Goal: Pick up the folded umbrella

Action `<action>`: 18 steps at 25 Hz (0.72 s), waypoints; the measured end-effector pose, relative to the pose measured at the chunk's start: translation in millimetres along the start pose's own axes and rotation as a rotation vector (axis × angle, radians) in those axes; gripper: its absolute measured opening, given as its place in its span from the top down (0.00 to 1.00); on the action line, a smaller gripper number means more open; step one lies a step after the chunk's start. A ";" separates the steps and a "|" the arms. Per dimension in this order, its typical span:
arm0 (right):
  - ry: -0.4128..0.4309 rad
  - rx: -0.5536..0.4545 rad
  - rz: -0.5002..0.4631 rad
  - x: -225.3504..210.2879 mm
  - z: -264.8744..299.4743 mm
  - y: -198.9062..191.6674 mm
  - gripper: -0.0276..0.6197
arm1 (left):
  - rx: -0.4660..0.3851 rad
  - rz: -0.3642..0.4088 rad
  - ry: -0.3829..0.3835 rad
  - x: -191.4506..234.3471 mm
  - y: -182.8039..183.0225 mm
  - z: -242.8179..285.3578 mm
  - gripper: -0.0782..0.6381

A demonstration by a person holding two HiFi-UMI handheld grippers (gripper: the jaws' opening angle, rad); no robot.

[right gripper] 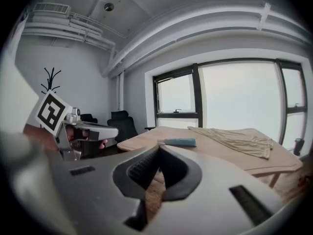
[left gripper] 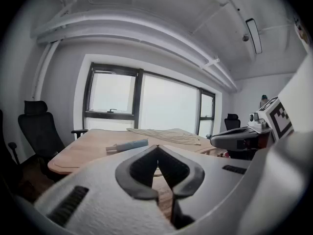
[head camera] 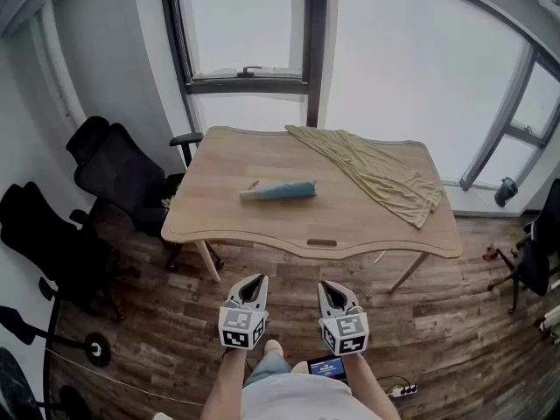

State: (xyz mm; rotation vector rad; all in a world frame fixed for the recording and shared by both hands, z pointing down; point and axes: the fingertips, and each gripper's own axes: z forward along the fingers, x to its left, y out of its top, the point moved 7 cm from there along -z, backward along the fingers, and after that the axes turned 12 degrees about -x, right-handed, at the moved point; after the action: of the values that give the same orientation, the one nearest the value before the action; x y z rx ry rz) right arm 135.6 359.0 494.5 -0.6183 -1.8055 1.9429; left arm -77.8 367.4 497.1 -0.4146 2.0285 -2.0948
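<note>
**A:** Where is the folded umbrella?

**B:** It lies flat on the surface, left of the middle, with its length running roughly along the near edge. A pale stub sticks out at its left end, and the rest is a blue roll. The crumpled cloth runs from the far edge toward the right edge, well apart from it.

**A:** How do you expect it to handle?

**B:** Light, I judge, and stiff along its core. The fabric wrapped round it is soft and may slide under the pads. It is round too, so a nudge from one side could set it rolling. I would take it across the middle of the blue roll from above, with a pad on each long side, rather than at the thin stub.

**A:** And your claws?

**B:** Both are pinched together with nothing in them. In each claw's own view the tips meet, and only the surface shows past them. I hold my left claw and right claw side by side, low in front of my body. They are over the wooden floor, well short of the near edge. Both point forward at the surface and dip slightly.

**A:** What does the pickup call for, then?

**B:** As I see it, one claw has to spread wide before it reaches the roll. That hand also needs to tip down more steeply.
</note>
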 end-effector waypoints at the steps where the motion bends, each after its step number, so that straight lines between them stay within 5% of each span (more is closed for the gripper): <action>1: -0.002 -0.001 -0.002 -0.6 0.4 0.7 0.94 | -0.002 0.001 0.001 0.5 0.8 0.0 0.86; 18: 0.023 -0.035 0.070 -19.6 0.3 -3.5 0.94 | -0.044 -0.054 0.052 8.4 3.5 11.3 0.86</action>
State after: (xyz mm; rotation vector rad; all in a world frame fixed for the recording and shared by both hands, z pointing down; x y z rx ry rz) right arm 151.4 347.7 498.8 -0.7212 -1.8296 1.9445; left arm -82.2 353.8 494.4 -0.4305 2.1194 -2.1164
